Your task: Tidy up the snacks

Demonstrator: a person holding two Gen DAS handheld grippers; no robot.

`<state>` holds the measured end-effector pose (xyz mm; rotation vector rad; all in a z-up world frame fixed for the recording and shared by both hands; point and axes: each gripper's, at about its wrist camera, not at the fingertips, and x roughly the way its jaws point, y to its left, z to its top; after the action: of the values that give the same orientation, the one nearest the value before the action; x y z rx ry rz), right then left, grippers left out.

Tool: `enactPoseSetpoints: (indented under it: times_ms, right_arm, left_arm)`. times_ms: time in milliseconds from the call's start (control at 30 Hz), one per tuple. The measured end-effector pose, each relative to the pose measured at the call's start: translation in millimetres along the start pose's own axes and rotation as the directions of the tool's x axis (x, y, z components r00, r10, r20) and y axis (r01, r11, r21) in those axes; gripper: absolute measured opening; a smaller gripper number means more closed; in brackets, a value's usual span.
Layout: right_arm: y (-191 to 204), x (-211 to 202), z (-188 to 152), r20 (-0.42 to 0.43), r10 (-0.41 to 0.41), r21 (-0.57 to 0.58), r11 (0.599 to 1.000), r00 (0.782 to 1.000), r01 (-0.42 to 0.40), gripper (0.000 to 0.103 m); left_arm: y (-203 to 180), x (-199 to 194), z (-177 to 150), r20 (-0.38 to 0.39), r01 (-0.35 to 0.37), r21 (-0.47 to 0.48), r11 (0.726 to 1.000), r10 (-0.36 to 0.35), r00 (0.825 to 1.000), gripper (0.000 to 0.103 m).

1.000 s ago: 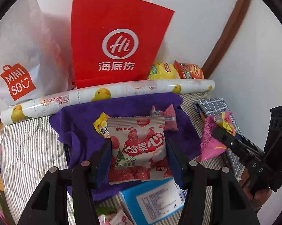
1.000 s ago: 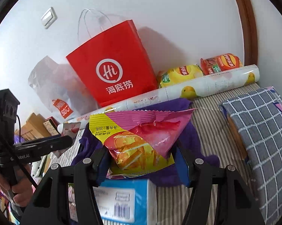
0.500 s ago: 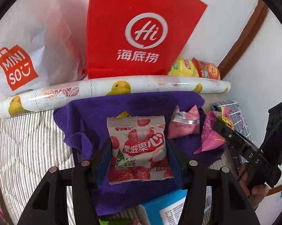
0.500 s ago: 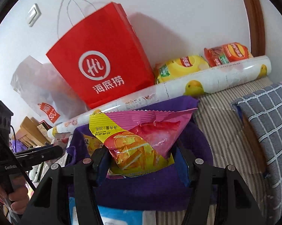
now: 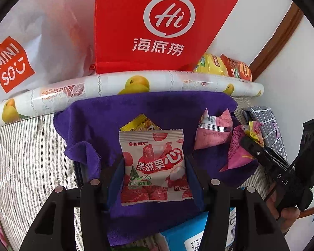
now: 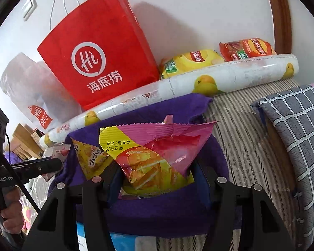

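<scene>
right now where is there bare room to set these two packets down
Bare purple towel lies left of the yellow snack packet, below the fruit-print roll. Striped bedding is open between the towel and the grey checked cushion. Crowded: the towel's right side, by the small pink packet.

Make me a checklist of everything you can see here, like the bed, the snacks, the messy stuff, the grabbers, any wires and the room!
Surface: striped bedding with a purple towel spread on it.
Job's things: lychee gummy packet, pink and yellow chip bag; yellow packet and pink packet on the towel.
Clutter: red paper bag, white Miniso bag, patterned roll, two Lay's bags behind it, checked pillow, blue pack.
Grippers: left gripper shut on the gummy packet; right gripper shut on the chip bag.
Cables: thin black cord by the left gripper.
Surroundings: white wall, brown wooden trim, wall switch.
</scene>
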<state>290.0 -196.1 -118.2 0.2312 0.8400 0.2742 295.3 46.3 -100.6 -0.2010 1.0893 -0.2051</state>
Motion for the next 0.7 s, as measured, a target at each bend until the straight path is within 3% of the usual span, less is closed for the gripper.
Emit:
enactPoseSetpoints:
  times_ms: [700]
  right_arm:
    - [-0.4, 14.9, -8.0, -0.059, -0.038, -0.021, 0.999, 0.998, 0.036, 0.061]
  left_arm:
    - [-8.9, 24.8, -4.3, -0.064, -0.016, 0.0, 1.0, 0.016, 0.998, 0.055]
